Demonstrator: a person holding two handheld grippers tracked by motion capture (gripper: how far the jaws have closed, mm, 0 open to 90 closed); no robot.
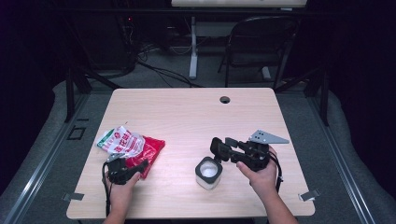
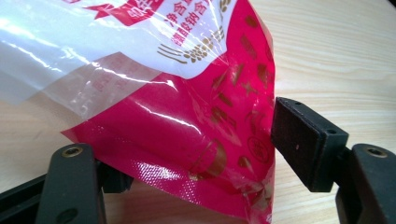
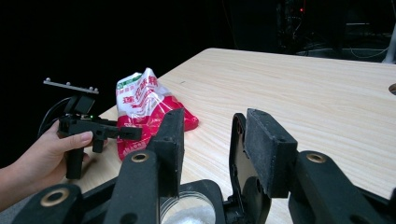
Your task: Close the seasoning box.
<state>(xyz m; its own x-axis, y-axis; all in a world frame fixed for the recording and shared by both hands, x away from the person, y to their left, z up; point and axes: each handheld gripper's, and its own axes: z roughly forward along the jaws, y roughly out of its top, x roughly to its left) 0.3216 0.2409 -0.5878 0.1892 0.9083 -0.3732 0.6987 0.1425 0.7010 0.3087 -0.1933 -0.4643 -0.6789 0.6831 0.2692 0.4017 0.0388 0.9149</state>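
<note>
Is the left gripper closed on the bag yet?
No: the left gripper is open, jaws straddling the red bag's corner with visible gaps.

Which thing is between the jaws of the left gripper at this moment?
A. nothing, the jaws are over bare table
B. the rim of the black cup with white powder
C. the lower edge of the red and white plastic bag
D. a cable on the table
C: in the left gripper view the red and white plastic bag sits between the open jaws of the left gripper, which have not closed on it.
</note>
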